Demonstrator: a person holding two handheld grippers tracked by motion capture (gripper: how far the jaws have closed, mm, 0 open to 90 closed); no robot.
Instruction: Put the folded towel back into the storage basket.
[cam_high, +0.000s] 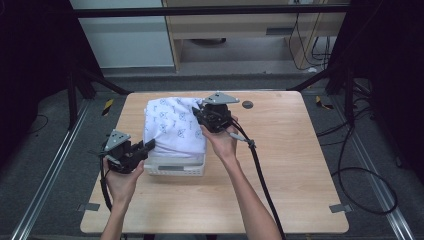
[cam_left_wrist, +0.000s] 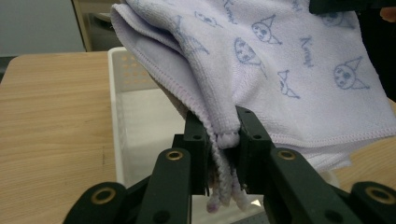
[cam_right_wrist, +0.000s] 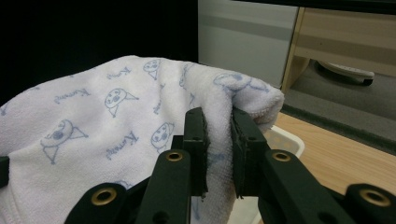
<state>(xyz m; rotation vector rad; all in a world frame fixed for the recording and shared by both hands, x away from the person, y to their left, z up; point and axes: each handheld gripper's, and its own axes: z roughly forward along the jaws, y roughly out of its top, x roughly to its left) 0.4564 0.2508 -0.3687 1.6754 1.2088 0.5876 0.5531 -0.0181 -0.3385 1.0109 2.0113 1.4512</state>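
Left gripper (cam_high: 148, 145) and right gripper (cam_high: 199, 114) are each clamped on the white towel (cam_high: 175, 125), which hangs over the white basket (cam_high: 175, 167). Blue cartoon faces and script on the towel, maybe "Kuromi", hard to read. Basket sits mid wooden table (cam_high: 290, 165), bare wood right of it, grey floor beyond.

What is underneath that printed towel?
A white basket sits under the towel, which both grippers hold over it. The left gripper view shows a bare stretch of its floor; the rest is covered.
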